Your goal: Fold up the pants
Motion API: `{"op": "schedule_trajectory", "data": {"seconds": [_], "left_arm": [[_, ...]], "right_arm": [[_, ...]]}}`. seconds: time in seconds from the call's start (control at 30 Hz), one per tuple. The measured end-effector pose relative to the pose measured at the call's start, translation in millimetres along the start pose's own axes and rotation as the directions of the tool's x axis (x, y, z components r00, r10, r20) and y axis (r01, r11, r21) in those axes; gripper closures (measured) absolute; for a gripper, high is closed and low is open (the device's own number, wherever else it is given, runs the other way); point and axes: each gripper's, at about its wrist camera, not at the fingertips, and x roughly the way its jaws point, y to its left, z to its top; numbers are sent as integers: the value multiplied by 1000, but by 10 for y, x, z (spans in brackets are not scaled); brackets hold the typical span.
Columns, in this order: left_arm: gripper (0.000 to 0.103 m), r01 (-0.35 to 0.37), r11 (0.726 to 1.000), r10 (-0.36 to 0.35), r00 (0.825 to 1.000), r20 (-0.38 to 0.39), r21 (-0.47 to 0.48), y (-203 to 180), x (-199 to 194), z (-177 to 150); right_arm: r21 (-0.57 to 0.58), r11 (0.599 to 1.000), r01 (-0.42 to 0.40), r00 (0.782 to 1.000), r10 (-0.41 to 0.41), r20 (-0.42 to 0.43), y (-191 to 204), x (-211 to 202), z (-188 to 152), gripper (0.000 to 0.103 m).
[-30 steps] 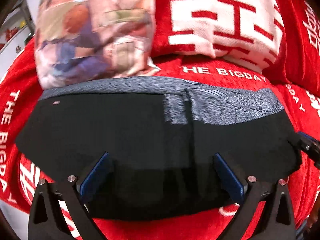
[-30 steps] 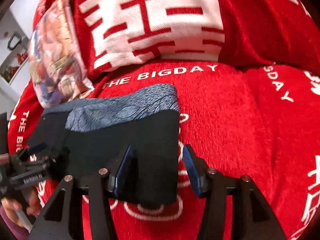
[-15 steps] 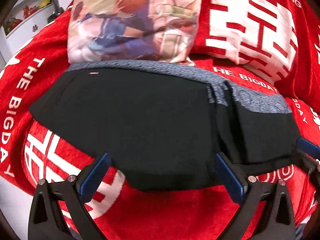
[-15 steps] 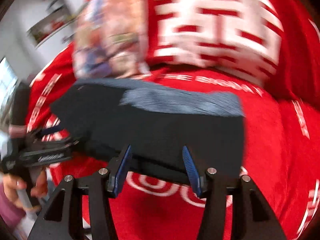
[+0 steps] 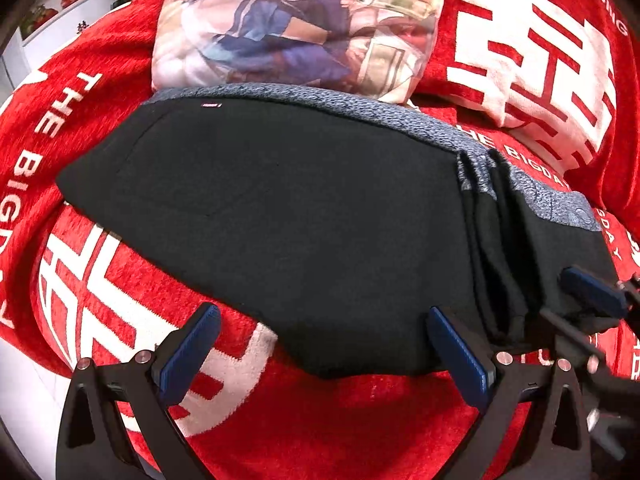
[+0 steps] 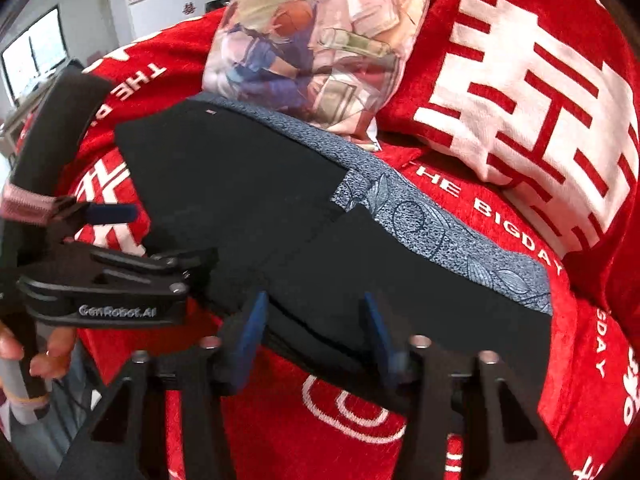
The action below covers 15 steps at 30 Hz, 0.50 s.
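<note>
Pants [image 5: 288,216], black with grey patterned waistband [image 6: 436,232], lie folded across red blanket [image 5: 352,424], waistband edge touching printed cushion [image 5: 296,20]. My left gripper [image 5: 320,350] spread wide over near hem, fingers [image 5: 188,354] gripping nothing. My right gripper [image 6: 316,336] partly open, straddling near edge of pants; whether pads touch cloth, I cannot tell.

1. The black pants [image 6: 256,208] lie folded on the red blanket [image 6: 500,360], grey waistband [image 6: 432,236] toward the pillows.
2. The right gripper [image 6: 316,332] straddles the near edge, fingers parted.
3. The left gripper [image 6: 120,264] sits at the left.
</note>
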Motion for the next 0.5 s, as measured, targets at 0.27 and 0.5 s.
{"op": "schedule_trajectory", "data": {"seconds": [0.27, 0.5], "left_arm": [[0, 8, 1000, -8, 1000, -3, -8, 28, -8, -11], [0, 18, 1000, -19, 1000, -9, -24, 40, -8, -31]], "right_arm": [[105, 991, -84, 996, 86, -17, -62, -63, -9, 89], [141, 985, -100, 994, 105, -30, -50, -34, -70, 89]]}}
